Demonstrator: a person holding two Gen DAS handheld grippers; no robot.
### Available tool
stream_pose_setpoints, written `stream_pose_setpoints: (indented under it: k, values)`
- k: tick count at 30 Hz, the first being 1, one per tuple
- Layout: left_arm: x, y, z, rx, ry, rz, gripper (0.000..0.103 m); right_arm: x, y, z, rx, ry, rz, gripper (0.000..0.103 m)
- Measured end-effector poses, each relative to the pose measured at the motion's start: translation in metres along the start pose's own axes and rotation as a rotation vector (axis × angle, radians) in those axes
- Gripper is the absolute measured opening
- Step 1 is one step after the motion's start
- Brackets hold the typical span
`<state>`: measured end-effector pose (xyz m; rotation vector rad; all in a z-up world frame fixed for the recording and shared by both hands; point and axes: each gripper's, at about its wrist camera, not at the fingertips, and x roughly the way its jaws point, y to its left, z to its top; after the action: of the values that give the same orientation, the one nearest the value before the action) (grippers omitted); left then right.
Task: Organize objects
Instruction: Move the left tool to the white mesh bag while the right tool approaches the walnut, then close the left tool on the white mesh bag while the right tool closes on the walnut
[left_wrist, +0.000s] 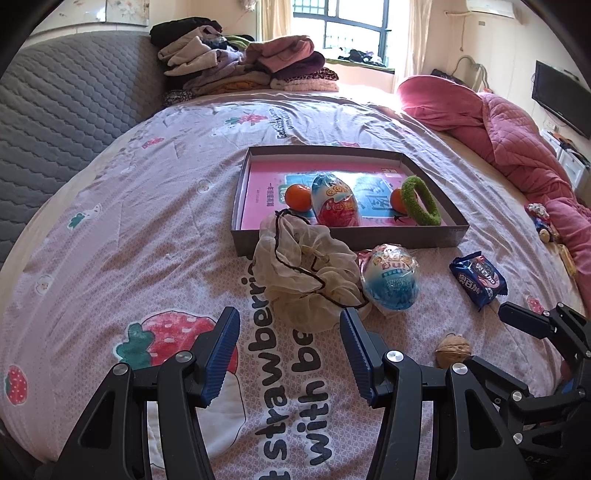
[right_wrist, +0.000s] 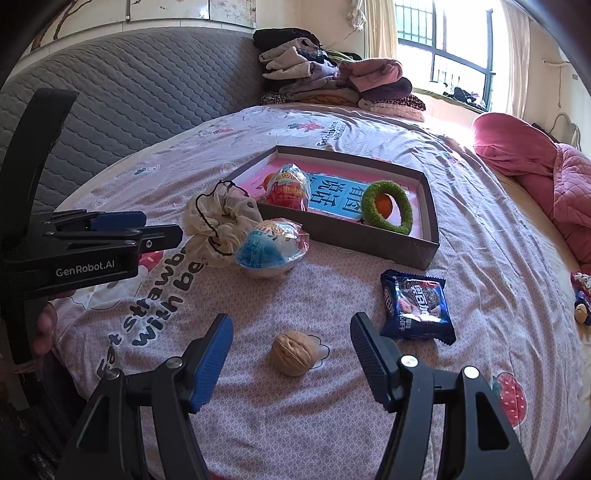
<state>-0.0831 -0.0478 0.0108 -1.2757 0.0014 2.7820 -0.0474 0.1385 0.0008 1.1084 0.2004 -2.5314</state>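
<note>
A grey box lid tray (left_wrist: 343, 238) (right_wrist: 369, 243) on the bed holds a red toy egg (left_wrist: 334, 201) (right_wrist: 288, 188), two oranges (left_wrist: 298, 197) and a green ring (left_wrist: 421, 201) (right_wrist: 388, 210). In front of it lie a cream mesh bag (left_wrist: 306, 269) (right_wrist: 221, 221), a blue toy egg (left_wrist: 391, 282) (right_wrist: 269, 247), a blue snack packet (left_wrist: 478, 280) (right_wrist: 417, 306) and a walnut (left_wrist: 453, 349) (right_wrist: 294, 352). My left gripper (left_wrist: 288, 354) is open just short of the bag. My right gripper (right_wrist: 291, 365) is open around the walnut.
The bed has a strawberry-print sheet (left_wrist: 147, 229). Folded clothes (left_wrist: 251, 66) are stacked at the back. A pink quilt (left_wrist: 517, 125) lies at the right with small toys (left_wrist: 543, 221) beside it. A grey quilted headboard (left_wrist: 66, 110) stands at the left.
</note>
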Motion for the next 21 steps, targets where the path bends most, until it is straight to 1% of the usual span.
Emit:
stream_pose_setpoints:
  k: [16, 21]
  values:
    - [0.022, 0.01, 0.003, -0.035, 0.029, -0.016, 0.058, 0.018, 0.001, -0.01, -0.02, 0.048, -0.001, 0.066]
    - [0.027, 0.01, 0.009, -0.045, 0.021, -0.017, 0.058, 0.021, -0.002, -0.011, -0.006, 0.057, -0.004, 0.066]
